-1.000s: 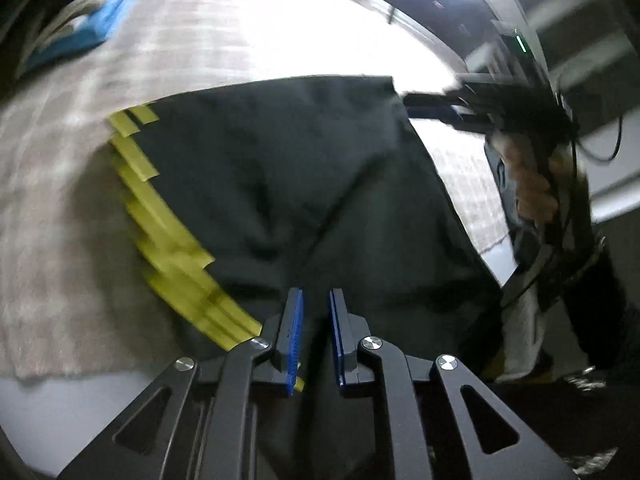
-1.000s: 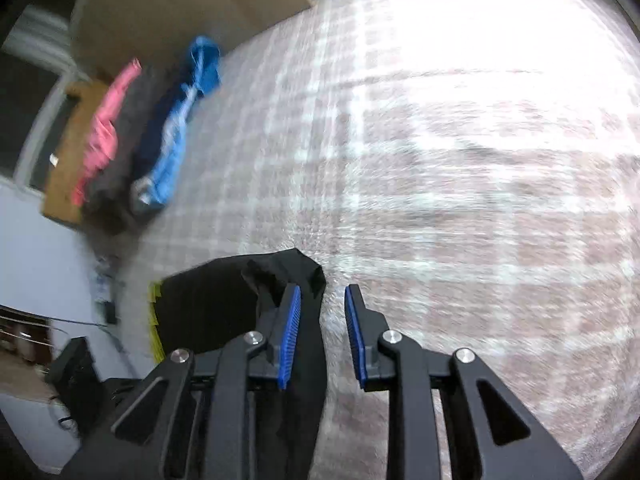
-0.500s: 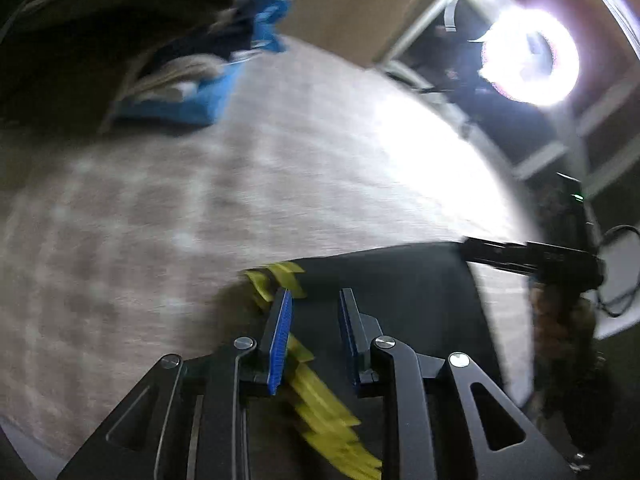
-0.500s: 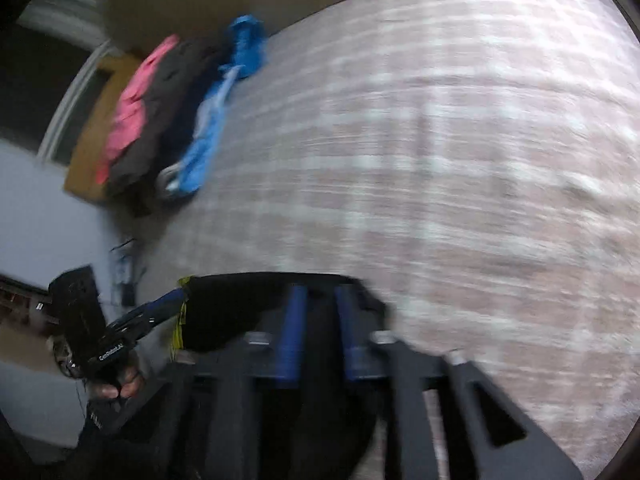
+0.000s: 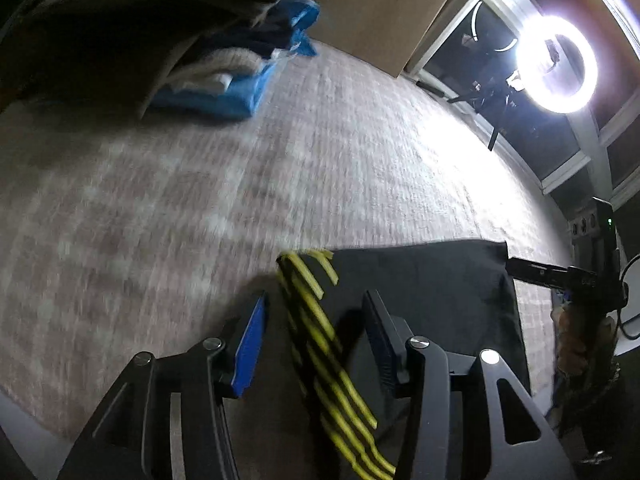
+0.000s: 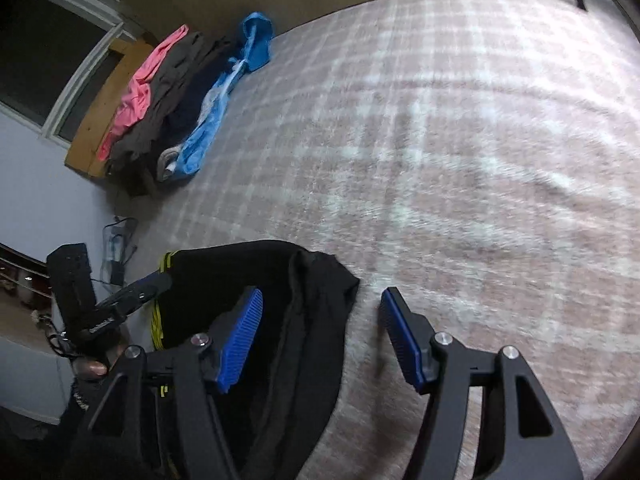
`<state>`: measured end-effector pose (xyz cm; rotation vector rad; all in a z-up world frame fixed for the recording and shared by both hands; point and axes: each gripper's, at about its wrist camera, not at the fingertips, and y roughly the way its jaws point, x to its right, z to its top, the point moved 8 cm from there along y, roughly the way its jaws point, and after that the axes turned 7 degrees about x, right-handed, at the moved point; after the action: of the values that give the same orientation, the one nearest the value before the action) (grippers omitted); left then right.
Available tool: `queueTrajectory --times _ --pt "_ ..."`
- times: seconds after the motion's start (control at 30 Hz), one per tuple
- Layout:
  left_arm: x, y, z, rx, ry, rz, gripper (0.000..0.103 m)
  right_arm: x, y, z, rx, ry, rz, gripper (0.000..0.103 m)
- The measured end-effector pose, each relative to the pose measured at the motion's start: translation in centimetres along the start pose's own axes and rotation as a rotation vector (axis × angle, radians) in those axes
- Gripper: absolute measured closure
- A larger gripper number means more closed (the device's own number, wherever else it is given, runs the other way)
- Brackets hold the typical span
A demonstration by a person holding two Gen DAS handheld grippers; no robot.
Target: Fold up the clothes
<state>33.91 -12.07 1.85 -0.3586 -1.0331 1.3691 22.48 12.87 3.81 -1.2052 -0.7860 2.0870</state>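
A black garment with yellow stripes along one edge lies flat on the checked rug. My left gripper is open, and the striped edge runs between its blue pads without being pinched. In the right wrist view, my right gripper is also open, straddling the garment's folded black corner. Each gripper shows in the other's view: the right gripper at the garment's far corner, the left gripper at the striped corner.
A pile of clothes, pink, dark and blue, lies at the rug's far edge beside a wooden board. A ring light on a stand shines beyond the rug. A hand holds the left gripper's handle.
Both grippers were nearly shut on the black garment and now stand wide open. The garment has come down onto the rug and lies further forward.
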Motion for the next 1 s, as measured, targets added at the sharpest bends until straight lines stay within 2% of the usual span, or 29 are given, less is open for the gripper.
queueTrajectory --times 0.13,0.17,0.2,0.23,0.27,0.3,0.37,0.43,0.57,0.7,0.87,1.0 --pt "0.9 0.8 0.3 0.019 0.04 0.007 0.051 -1.1 0.8 0.1 0.01 -0.014 0.051 0.04" --pt "1.1 0.8 0.3 0.023 0.045 0.006 0.051 -1.4 1.1 0.1 0.007 -0.007 0.071 0.042" --pt "1.2 0.9 0.2 0.027 0.05 0.006 0.058 -1.5 1.3 0.1 0.006 -0.004 0.087 0.046" --pt "1.2 1.0 0.3 0.03 0.045 0.011 0.063 -1.6 1.6 -0.1 0.003 -0.002 0.097 0.063" --pt "1.0 1.2 0.3 0.034 0.036 0.02 0.076 -1.6 1.9 -0.2 -0.005 -0.002 0.099 0.075" --pt "0.8 1.3 0.3 0.037 0.027 0.029 0.09 -1.6 2.1 -0.3 -0.008 0.005 0.111 0.077" --pt "0.8 0.6 0.4 0.065 0.001 0.018 0.099 -1.7 1.9 -0.4 0.0 0.031 0.155 0.085" --pt "0.8 -0.4 0.5 0.098 -0.026 0.001 0.099 -2.2 1.0 -0.3 0.027 0.022 0.183 0.09" --pt "0.8 -2.4 0.8 0.163 -0.082 -0.033 0.099 -4.8 -1.3 0.0 0.077 -0.049 0.231 0.092" --pt "1.2 -6.7 1.9 0.265 -0.096 -0.026 0.099 -8.5 -4.0 1.0 0.141 -0.096 0.295 0.093" --pt "1.3 -13.3 4.9 0.411 -0.08 -0.014 0.099 -14.2 -7.1 3.3 0.224 -0.155 0.385 0.093" --pt "0.4 -18.4 8.4 0.513 -0.043 -0.006 0.099 -20.1 -8.6 5.5 0.277 -0.227 0.445 0.093"
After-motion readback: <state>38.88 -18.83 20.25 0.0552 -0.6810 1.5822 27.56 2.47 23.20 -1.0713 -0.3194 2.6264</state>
